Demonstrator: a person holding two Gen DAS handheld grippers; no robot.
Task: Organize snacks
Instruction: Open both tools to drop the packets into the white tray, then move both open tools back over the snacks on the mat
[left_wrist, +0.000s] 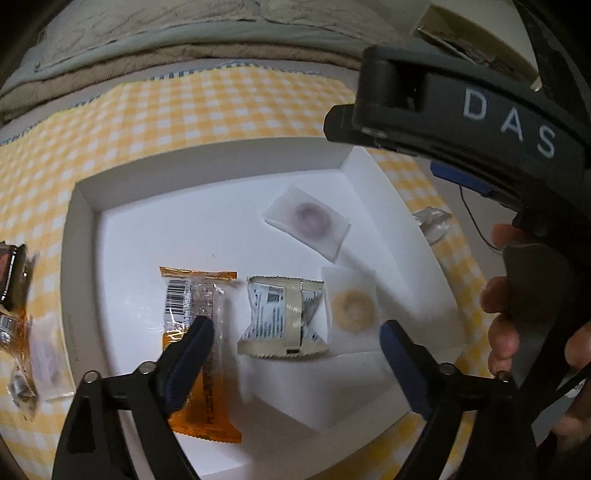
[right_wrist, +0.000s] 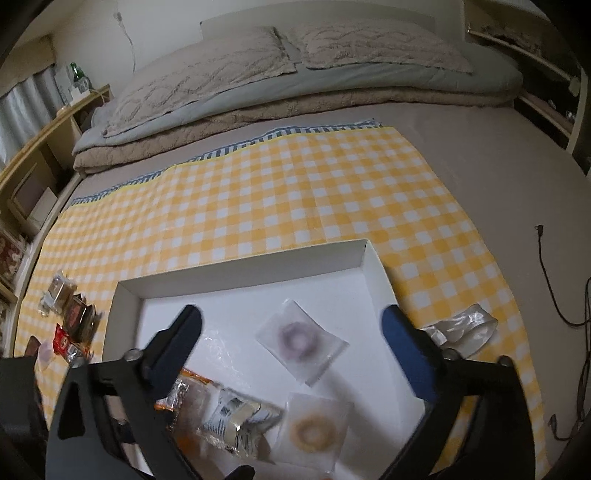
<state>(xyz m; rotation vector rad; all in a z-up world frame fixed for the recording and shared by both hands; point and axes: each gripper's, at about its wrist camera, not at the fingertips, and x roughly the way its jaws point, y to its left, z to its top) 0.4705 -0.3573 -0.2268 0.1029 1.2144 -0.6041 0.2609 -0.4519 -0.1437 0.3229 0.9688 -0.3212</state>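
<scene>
A shallow white box (left_wrist: 88, 192) lies on a yellow checked cloth. In it are an orange wrapped bar (left_wrist: 199, 306), a cream-coloured packet (left_wrist: 280, 317), a clear bag with a tan ring (left_wrist: 351, 306) and a clear bag with a purple ring (left_wrist: 310, 221). My left gripper (left_wrist: 297, 336) is open and empty, hovering over the packets. My right gripper (right_wrist: 295, 321) is open and empty above the box (right_wrist: 236, 271); the purple ring bag (right_wrist: 299, 339), tan ring bag (right_wrist: 314, 430), cream packet (right_wrist: 236, 421) and orange bar (right_wrist: 188, 395) lie below it.
Several loose snacks (right_wrist: 70, 325) lie on the cloth left of the box, also in the left wrist view (left_wrist: 14, 280). A crumpled clear wrapper (right_wrist: 461, 328) lies right of the box. Folded bedding (right_wrist: 258, 92) is behind. A black cable (right_wrist: 546, 280) runs at the right.
</scene>
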